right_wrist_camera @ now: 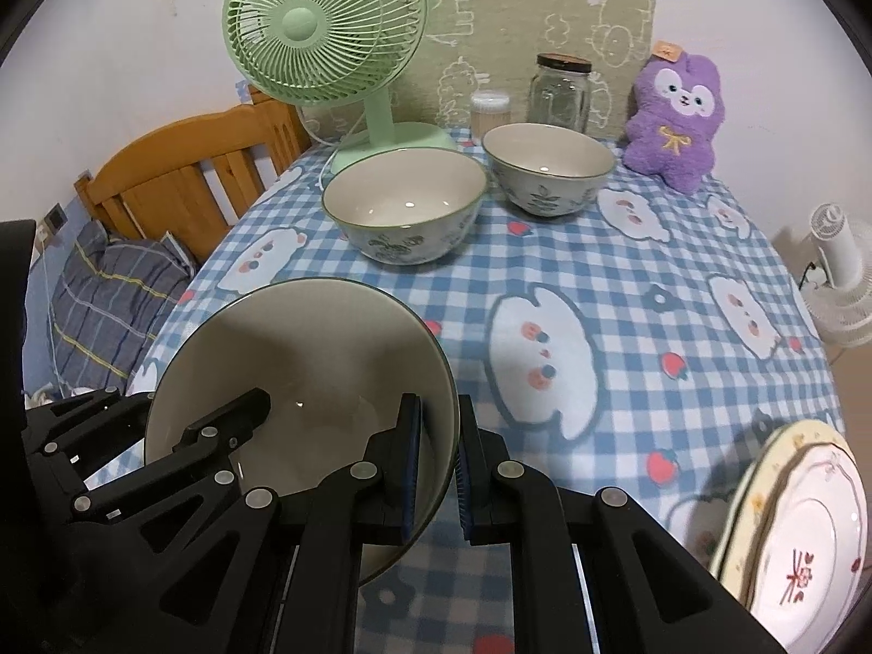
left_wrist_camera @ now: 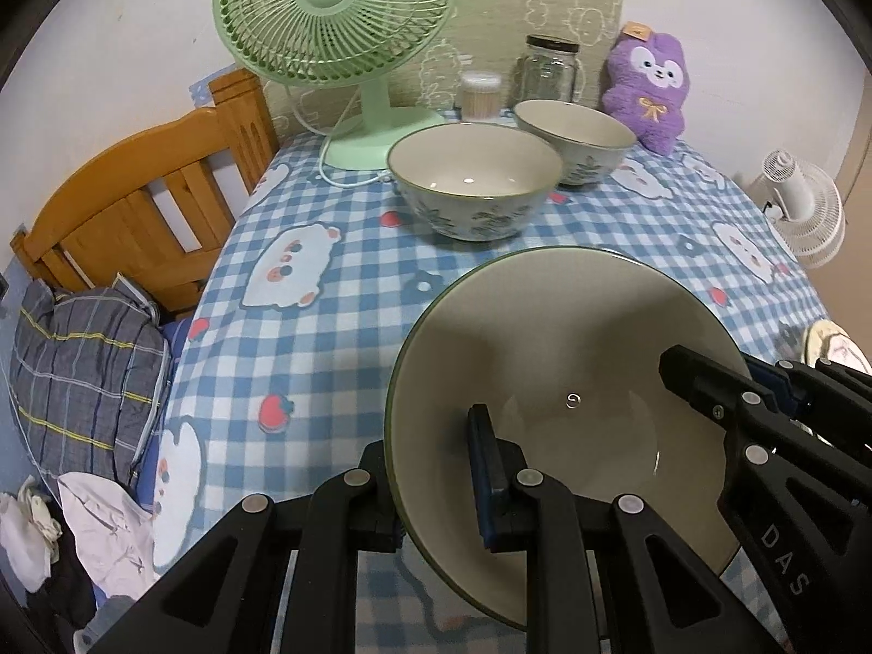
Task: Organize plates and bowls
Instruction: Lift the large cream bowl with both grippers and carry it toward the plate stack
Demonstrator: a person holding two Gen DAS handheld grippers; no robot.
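Left wrist: left hand-held gripper (left_wrist_camera: 430,477), right hand-held gripper (right_wrist_camera: 436,463) clamp large bowl (left_wrist_camera: 567,349) rim; "DAS" on finger.

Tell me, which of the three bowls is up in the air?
The big bowl nearest the camera: the left gripper and the right gripper pinch its rim. The other two bowls sit on the checked tablecloth.

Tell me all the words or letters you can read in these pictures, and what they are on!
"DAS": white letters on the black right gripper, seen in the left wrist view; they may run on out of sight.
Red character on the white plate: too blurred to read.
Orange tag on the purple plush toy: too small to read.
Nothing readable on the held bowl, the two far bowls, the jar or the green fan.
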